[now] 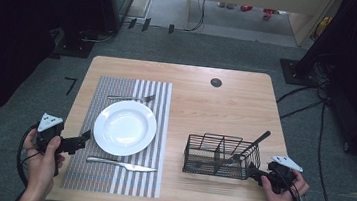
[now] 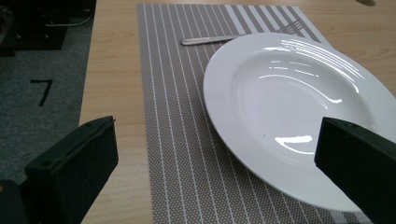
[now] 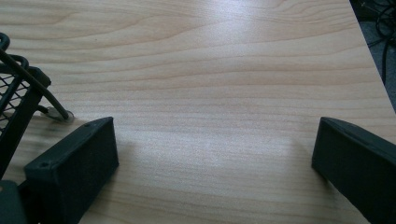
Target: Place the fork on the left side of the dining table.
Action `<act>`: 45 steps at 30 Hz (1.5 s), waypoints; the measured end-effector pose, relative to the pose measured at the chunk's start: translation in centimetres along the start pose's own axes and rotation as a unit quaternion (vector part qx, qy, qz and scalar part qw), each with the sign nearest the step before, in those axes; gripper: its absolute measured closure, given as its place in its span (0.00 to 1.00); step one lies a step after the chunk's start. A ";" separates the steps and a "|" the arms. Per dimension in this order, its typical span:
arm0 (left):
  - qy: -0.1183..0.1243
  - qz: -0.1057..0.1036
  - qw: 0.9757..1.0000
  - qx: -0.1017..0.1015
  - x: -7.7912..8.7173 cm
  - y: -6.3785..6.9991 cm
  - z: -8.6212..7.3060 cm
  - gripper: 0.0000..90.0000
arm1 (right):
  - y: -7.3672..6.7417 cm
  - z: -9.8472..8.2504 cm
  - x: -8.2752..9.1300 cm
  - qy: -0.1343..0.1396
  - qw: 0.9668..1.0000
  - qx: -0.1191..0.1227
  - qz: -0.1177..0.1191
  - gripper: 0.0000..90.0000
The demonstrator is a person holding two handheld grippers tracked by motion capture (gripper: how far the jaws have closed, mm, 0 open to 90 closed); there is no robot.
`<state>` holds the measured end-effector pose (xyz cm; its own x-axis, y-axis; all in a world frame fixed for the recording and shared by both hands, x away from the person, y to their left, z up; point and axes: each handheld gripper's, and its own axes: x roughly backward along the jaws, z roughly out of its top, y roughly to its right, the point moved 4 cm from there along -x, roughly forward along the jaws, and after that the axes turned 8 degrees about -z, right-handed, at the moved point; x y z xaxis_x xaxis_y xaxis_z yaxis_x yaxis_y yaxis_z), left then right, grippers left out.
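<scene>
The right tongs (image 1: 257,175) gape wide and empty just beside the wire basket (image 1: 211,156), nearer than the left tongs (image 1: 83,138), also wide open and empty; a utensil's handle (image 1: 257,141) leans up-right toward them.

So on the table (image 1: 226,100) the placemat (image 1: 150,178) takes the left half, with the plate (image 1: 125,127) sitting in the middle of it, a fork (image 1: 130,98) behind the plate and a knife (image 1: 120,164) in front. Over on the right there's a wire caddy (image 1: 221,156) with a utensil (image 1: 251,147) leaning in its right compartment.
</scene>
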<state>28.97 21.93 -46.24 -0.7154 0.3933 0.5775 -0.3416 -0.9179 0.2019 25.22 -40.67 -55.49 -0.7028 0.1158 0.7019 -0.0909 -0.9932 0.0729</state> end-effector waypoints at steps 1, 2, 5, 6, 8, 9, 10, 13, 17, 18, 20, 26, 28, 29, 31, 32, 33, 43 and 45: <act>0.001 -0.002 1.000 0.002 0.1 0.0 -0.2 0.00 | 0.0 0.0 0.0 0.000 1.000 0.000 0.000 0.00; 0.002 -0.002 1.000 0.005 0.4 -0.1 -0.7 0.00 | 0.0 0.0 0.0 0.000 1.000 0.000 0.000 0.00; 0.000 -0.002 1.000 0.006 0.5 -0.2 -1.3 0.00 | 0.0 0.0 0.0 0.000 1.000 0.000 0.000 0.00; -0.003 0.002 1.000 0.005 0.5 -0.3 -1.7 0.00 | 0.0 0.0 0.0 0.000 1.000 0.000 0.000 0.00; -0.005 0.005 1.000 0.004 0.6 -0.5 -2.2 0.00 | 0.0 0.0 0.0 0.000 1.000 0.000 0.000 0.00; -0.007 0.007 1.000 0.005 0.7 -0.5 -2.5 0.00 | 0.0 0.0 0.0 0.000 1.000 0.000 0.000 0.00; -0.008 0.008 1.000 0.005 0.7 -0.7 -2.8 0.00 | 0.0 0.0 0.0 0.000 1.000 0.000 0.000 0.00; -0.011 0.009 1.000 0.015 0.8 -1.2 -3.6 0.00 | 0.0 0.0 0.0 0.000 1.000 0.000 0.000 0.00; -0.022 0.013 0.999 0.021 0.6 -1.7 -4.8 0.00 | 0.0 0.0 0.0 0.000 1.000 0.000 0.000 0.00; -0.029 0.014 0.999 0.023 0.5 -1.9 -5.3 0.00 | 0.0 0.0 0.0 0.000 1.000 0.000 0.000 0.00; -0.033 0.018 0.999 0.021 0.4 -2.0 -5.6 0.00 | 0.0 0.0 0.0 0.000 1.000 0.000 0.000 0.00; -0.044 0.029 0.998 0.025 -0.1 -2.5 -6.6 0.00 | 0.0 0.0 0.0 0.000 1.000 0.000 0.000 0.00; -0.052 0.035 0.998 0.018 -0.3 -2.6 -7.1 0.00 | 0.0 0.0 0.0 0.000 1.000 0.000 0.000 0.00; -0.055 0.037 0.998 0.018 -0.5 -2.7 -7.3 0.00 | 0.0 0.0 0.0 0.000 1.000 0.000 0.000 0.00; -0.062 0.041 0.997 0.016 -0.8 -2.8 -7.6 0.00 | 0.0 0.0 0.0 0.000 1.000 0.000 0.000 0.00; -0.065 0.043 0.997 0.017 -0.9 -2.8 -7.7 0.00 | 0.0 0.0 0.0 0.000 1.000 0.000 0.000 0.00; -0.065 0.044 0.997 0.017 -1.0 -2.8 -7.8 0.00 | 0.0 0.0 0.0 0.000 1.000 0.000 0.000 0.00; -0.062 0.050 0.997 0.015 -2.2 -2.2 -7.5 0.00 | 0.0 0.0 0.0 0.000 1.000 0.000 0.000 0.00; -0.069 0.051 0.996 0.010 -3.1 -1.9 -7.6 0.00 | 0.0 0.0 0.0 0.000 1.000 0.000 0.000 0.00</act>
<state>27.18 22.90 -54.45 -0.6545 0.2890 0.6987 -0.2582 -0.9539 0.1527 25.23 -40.67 -55.49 -0.7029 0.1159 0.7017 -0.0907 -0.9932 0.0731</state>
